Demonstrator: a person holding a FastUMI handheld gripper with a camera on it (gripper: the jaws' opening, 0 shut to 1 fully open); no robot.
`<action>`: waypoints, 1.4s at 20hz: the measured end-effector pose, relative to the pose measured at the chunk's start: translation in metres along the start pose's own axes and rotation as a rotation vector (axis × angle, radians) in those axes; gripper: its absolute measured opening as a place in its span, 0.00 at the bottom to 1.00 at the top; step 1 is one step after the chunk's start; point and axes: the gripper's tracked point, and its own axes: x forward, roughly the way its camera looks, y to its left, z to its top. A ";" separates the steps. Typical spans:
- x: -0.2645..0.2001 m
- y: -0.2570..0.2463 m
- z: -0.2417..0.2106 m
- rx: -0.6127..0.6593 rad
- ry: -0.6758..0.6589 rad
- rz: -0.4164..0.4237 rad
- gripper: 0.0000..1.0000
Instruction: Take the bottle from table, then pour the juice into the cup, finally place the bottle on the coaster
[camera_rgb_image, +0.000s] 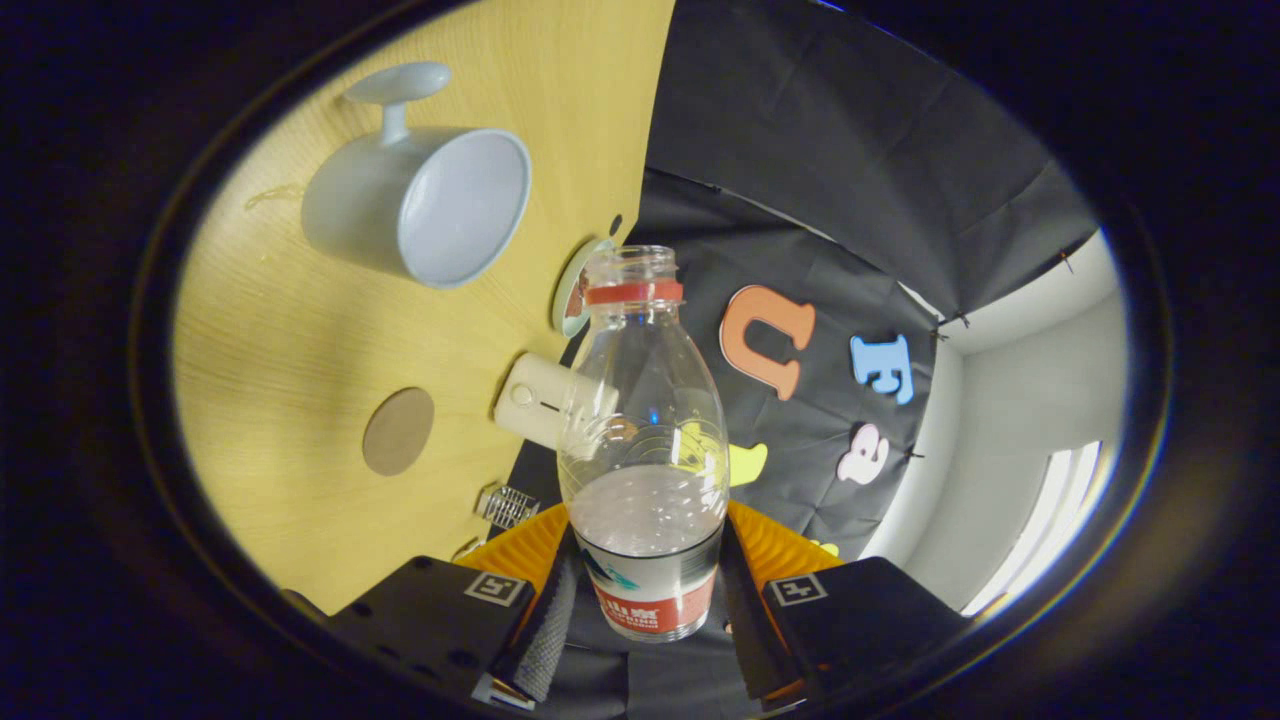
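A clear plastic bottle (642, 430) with a red neck ring and no cap stands between my fingers, and my gripper (645, 575) is shut on its labelled lower part. Clear liquid fills about the lower third. The view is rolled, so the wooden table (290, 330) rises along one side and the bottle hangs off its edge, in front of the black cloth. A white cup (420, 205) with a handle sits on the table beyond the fingers, its open mouth turned my way and apart from the bottle's mouth. A round brown coaster (398, 431) lies nearer to me than the cup.
A white cylindrical object (530, 400) lies at the table's edge just behind the bottle. A small round rimmed disc (573, 292) stands near the bottle's neck. A little metal piece (507, 505) sits by the fingers. A pale wall and a window (1060, 500) show past the cloth.
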 end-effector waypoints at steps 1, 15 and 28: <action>0.002 0.004 -0.003 0.032 0.009 0.013 0.74; -0.021 0.050 -0.042 1.000 0.124 0.256 0.74; -0.012 -0.019 -0.097 1.567 0.076 0.113 0.74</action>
